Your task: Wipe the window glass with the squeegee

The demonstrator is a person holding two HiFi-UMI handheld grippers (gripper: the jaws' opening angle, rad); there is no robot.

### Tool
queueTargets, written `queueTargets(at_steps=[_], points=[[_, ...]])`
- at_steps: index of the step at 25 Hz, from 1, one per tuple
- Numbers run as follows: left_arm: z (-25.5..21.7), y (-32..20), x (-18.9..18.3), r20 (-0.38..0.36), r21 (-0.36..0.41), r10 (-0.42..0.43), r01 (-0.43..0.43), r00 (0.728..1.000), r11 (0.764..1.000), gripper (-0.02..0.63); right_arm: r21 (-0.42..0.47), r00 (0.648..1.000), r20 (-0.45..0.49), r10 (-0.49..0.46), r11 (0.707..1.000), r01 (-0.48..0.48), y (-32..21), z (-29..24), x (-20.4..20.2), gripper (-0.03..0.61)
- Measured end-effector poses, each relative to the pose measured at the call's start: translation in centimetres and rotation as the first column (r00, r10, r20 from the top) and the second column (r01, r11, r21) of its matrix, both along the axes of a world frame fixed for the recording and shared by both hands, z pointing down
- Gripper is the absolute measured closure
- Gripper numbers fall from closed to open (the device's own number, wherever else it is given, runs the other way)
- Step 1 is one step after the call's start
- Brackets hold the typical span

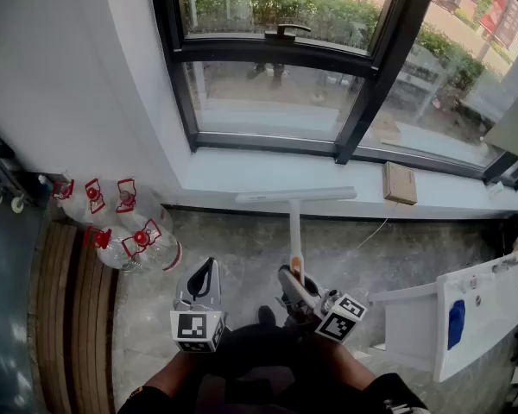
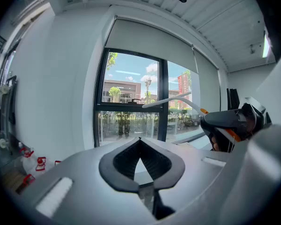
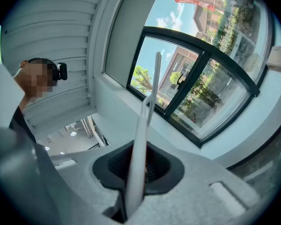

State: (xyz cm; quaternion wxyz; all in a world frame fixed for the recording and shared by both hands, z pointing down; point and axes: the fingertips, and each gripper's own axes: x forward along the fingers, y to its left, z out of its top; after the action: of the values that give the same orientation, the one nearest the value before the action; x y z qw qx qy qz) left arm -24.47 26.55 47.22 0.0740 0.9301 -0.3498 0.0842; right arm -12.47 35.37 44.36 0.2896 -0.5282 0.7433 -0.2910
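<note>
A white squeegee (image 1: 294, 198) has its T-shaped head level with the window sill (image 1: 242, 171) and its handle running down to my right gripper (image 1: 288, 278), which is shut on it. In the right gripper view the handle (image 3: 141, 139) stands between the jaws and rises toward the window glass (image 3: 196, 86). My left gripper (image 1: 207, 267) hangs beside it to the left, shut with nothing in it. From the left gripper view the closed jaw tips (image 2: 139, 140) face the black-framed window (image 2: 131, 111), with the squeegee (image 2: 175, 99) to the right. The squeegee head is short of the glass (image 1: 268, 97).
Large water bottles with red handles (image 1: 121, 222) lie on the floor at left beside wooden slats (image 1: 65, 300). A brown box (image 1: 400, 182) rests on the sill at right. A white unit (image 1: 466, 313) stands at lower right. A window handle (image 1: 287, 31) sits on the upper frame.
</note>
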Motion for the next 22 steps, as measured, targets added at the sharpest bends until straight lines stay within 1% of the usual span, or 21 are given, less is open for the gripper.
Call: queueTargets(at_steps=[11,18,22], points=[[-0.3,-0.3,0.7,0.000,0.000,-0.013,0.013,1.000,1.000,0.604,0.005,1.000,0.007,-0.004,1.000,0.004,-0.3,0.2,0.8,0.545],[-1.0,-0.4,1.5,0.007,0.013,-0.028,0.028,1.000,1.000,0.604,0.032,0.998,0.065,-0.011,0.999,0.009,-0.5,0.0,2.2,0.543],[-0.9,-0.3,1.9,0.019,0.027,-0.038,0.038,0.999,0.999,0.604,0.036,0.997,0.076,-0.020,0.999,0.017,-0.5,0.2,3.1,0.543]])
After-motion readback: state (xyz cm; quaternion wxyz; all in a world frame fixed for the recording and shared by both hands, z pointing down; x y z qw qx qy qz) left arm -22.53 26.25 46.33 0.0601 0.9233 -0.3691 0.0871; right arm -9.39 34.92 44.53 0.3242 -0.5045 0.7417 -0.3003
